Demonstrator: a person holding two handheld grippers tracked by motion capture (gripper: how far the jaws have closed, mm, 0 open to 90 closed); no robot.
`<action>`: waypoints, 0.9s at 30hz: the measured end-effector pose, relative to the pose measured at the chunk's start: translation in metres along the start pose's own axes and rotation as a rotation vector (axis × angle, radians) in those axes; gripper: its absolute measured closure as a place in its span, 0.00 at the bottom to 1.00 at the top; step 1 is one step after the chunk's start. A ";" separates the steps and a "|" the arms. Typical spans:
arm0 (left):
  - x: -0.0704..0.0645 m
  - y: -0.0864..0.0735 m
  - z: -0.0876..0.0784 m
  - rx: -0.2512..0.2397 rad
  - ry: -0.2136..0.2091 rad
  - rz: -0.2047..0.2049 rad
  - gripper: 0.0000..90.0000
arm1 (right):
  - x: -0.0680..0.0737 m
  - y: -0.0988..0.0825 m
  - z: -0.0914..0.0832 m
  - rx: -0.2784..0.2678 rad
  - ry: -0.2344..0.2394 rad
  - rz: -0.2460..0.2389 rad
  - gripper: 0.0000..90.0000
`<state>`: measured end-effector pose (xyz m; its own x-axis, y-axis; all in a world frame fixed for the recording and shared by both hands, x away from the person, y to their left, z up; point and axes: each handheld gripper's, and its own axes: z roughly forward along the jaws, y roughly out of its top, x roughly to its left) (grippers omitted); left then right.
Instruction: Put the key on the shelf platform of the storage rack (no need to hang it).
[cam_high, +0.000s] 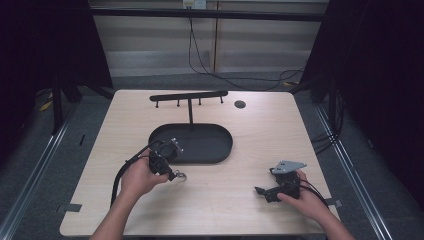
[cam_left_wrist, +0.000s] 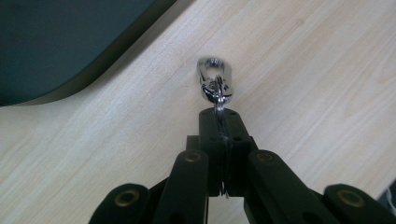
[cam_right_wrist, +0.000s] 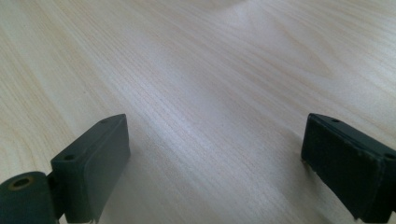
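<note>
A shiny metal clasp (cam_left_wrist: 215, 84) on a thin ring hangs from my left gripper (cam_left_wrist: 219, 119), whose jaws are shut on the ring. In the high view the clasp (cam_high: 180, 175) sits just above the wooden table, a little in front of the black oval tray (cam_high: 225, 150). My left gripper (cam_high: 173, 174) points right and toward the table's front. The tray's rim (cam_left_wrist: 93, 70) fills the upper left of the left gripper view. My right gripper (cam_high: 262, 192) rests low at the front right, open, with bare wood between its jaws (cam_right_wrist: 215, 154).
A black rack (cam_high: 189, 96) with several small hooks stands on a post behind the tray. A small dark round disc (cam_high: 240, 104) lies at the back of the table. Cables trail on the floor beyond the far edge.
</note>
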<state>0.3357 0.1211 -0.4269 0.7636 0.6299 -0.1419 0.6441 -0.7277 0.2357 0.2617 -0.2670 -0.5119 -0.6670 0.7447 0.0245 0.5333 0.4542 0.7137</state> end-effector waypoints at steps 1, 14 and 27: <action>0.001 0.001 -0.003 0.005 -0.001 0.001 0.99 | 0.000 0.000 0.000 0.000 0.000 0.000 0.08; 0.004 0.006 -0.029 -0.002 -0.001 -0.025 0.99 | 0.000 0.000 0.000 0.000 0.000 0.000 0.08; 0.006 0.011 -0.046 -0.004 -0.012 -0.026 0.99 | 0.000 0.000 0.000 0.000 0.000 0.000 0.08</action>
<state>0.3453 0.1295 -0.3815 0.7468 0.6455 -0.1599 0.6639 -0.7097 0.2357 0.2617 -0.2670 -0.5119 -0.6669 0.7447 0.0245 0.5335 0.4542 0.7135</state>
